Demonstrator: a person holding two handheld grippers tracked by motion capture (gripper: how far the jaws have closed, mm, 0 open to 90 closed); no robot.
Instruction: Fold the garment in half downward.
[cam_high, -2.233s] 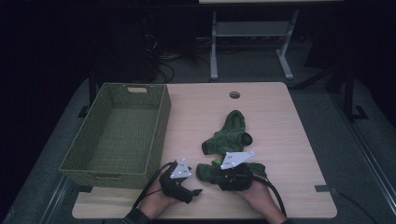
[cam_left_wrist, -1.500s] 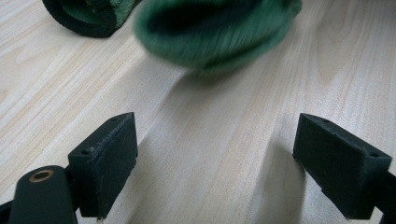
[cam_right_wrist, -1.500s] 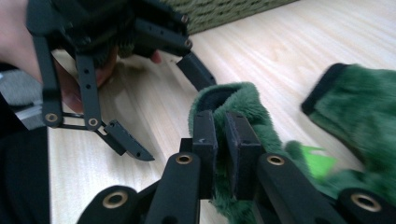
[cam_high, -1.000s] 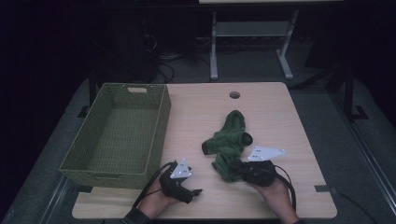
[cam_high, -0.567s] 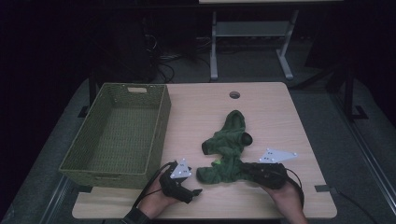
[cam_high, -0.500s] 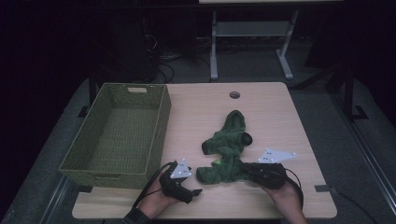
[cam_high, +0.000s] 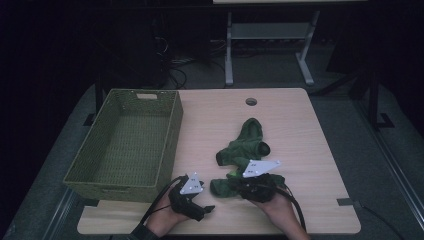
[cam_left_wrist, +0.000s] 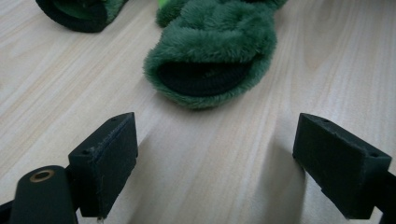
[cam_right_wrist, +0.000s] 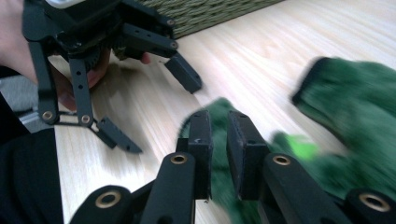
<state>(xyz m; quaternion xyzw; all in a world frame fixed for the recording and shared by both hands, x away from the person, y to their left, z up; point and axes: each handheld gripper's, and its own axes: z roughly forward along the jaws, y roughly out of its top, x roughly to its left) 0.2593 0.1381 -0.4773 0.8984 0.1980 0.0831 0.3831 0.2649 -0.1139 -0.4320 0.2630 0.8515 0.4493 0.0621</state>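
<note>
Near the table's (cam_high: 300, 130) front edge, the right gripper (cam_right_wrist: 219, 128) pinches a green fuzzy slipper (cam_high: 225, 185) with narrow jaws; the left gripper (cam_left_wrist: 215, 154) rests wide open.

Saw no readable text, label, brand or number anywhere. Small dark marks on my grey plates (cam_high: 261, 168), too tiny to read.

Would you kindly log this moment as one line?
left gripper: open, empty, facing fluffy green slipper | right gripper: nearly closed, pinching slipper | woven green basket: empty
</note>
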